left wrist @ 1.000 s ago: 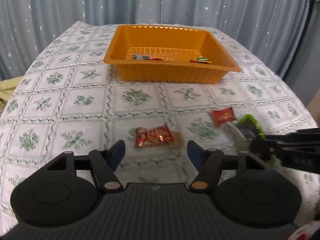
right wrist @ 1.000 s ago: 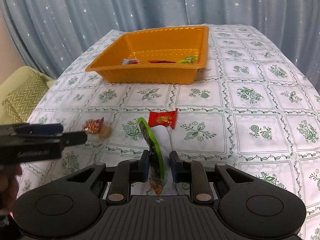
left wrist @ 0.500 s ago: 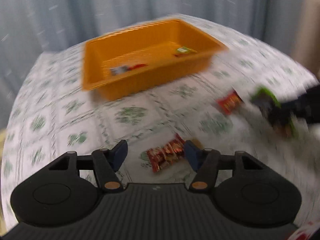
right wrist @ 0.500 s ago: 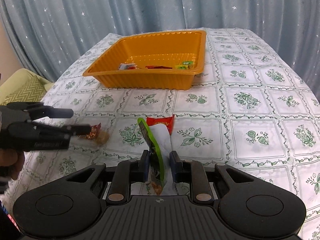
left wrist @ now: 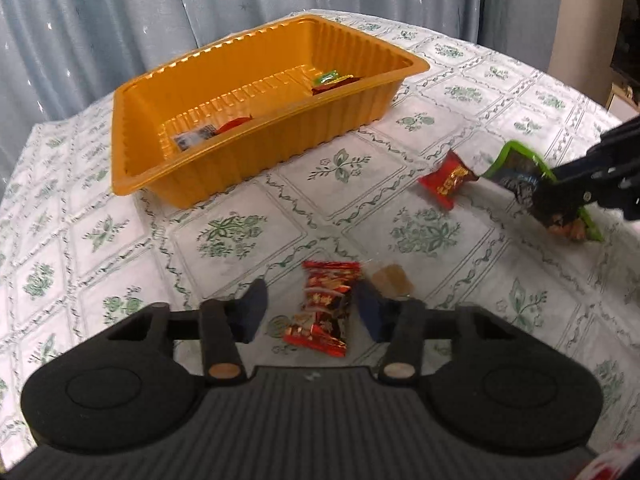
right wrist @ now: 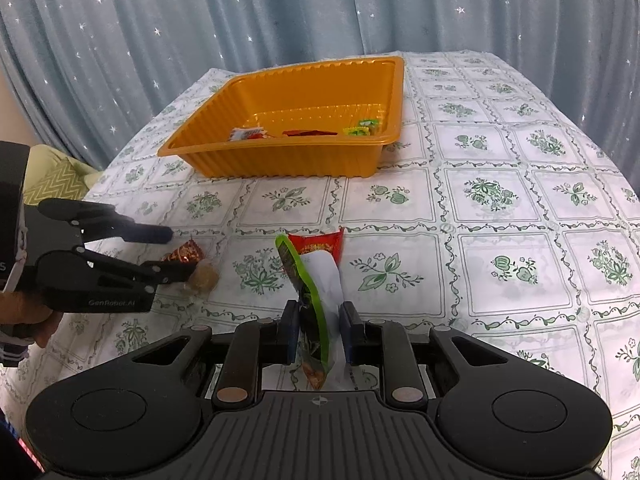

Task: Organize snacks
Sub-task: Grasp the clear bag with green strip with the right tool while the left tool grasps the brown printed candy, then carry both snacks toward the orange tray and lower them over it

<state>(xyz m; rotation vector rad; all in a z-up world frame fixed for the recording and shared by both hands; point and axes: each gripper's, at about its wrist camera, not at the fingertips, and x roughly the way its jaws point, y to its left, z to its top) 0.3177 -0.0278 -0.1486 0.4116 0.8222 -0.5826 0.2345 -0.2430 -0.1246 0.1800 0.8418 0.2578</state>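
A red foil snack packet lies on the tablecloth between the fingers of my left gripper. Its jaws are closing: the right pad is at the packet's edge, while the left pad still stands clear of it. A tan candy lies just beyond the right finger. My right gripper is shut on a green-edged packet, holding it upright on its edge. A small red packet lies just behind it. The orange tray at the back holds several small snacks. In the right wrist view, the left gripper straddles the red foil packet.
The table wears a white cloth with green flower squares and rounds off at its edges. Blue starred curtains hang close behind the tray. A yellow-green cushion shows past the left edge. A person's hand holds the left gripper.
My left gripper rolled, sank toward the table and narrowed its jaws, so the red foil packet now lies between its fingers. The right gripper and its green packet stayed put.
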